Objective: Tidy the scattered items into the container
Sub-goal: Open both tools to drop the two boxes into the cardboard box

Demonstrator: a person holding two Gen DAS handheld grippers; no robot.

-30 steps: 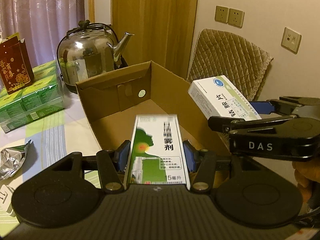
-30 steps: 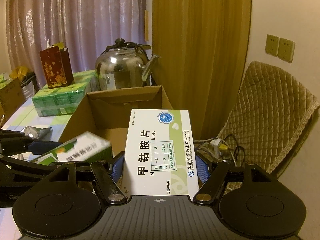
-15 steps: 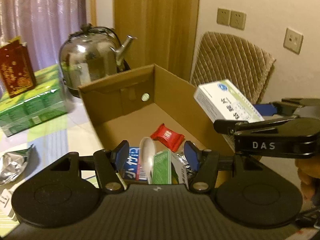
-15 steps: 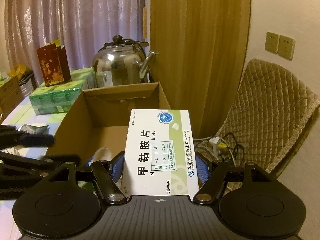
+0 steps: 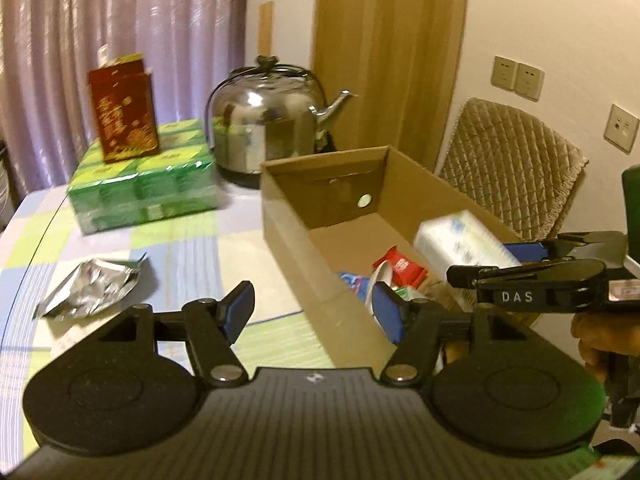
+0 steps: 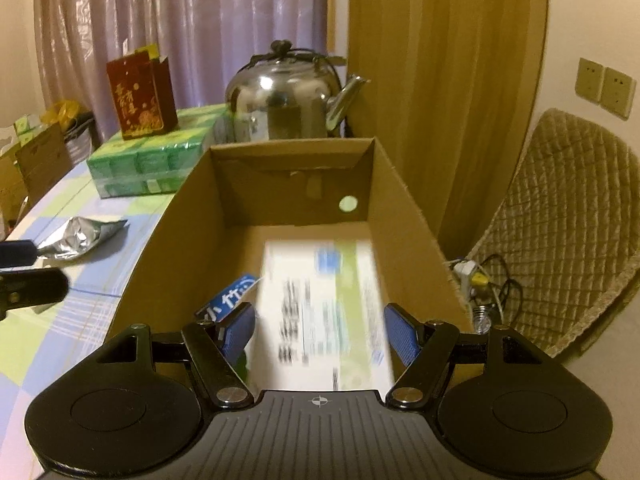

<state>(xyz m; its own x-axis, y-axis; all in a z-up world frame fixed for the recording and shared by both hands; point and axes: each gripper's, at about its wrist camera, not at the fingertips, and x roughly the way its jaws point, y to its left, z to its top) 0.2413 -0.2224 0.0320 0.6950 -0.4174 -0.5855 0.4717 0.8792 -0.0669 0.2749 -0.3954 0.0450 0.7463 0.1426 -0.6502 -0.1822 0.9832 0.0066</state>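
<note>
Between right tool (image 6: 319,332) pads, white box (image 6: 320,312) blurred.

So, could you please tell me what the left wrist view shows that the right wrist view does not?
Only the left wrist view shows the red packet in the cardboard box, and the open right gripper from the side. Only the right wrist view shows the power strip on the floor and the blue packet. Both show the blurred white medicine box, kettle, foil pouch and green packs.

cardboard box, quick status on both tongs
Left tongs open, empty. Right tongs open, white medicine box dropping into cardboard box. Foil pouch left on table.
</note>
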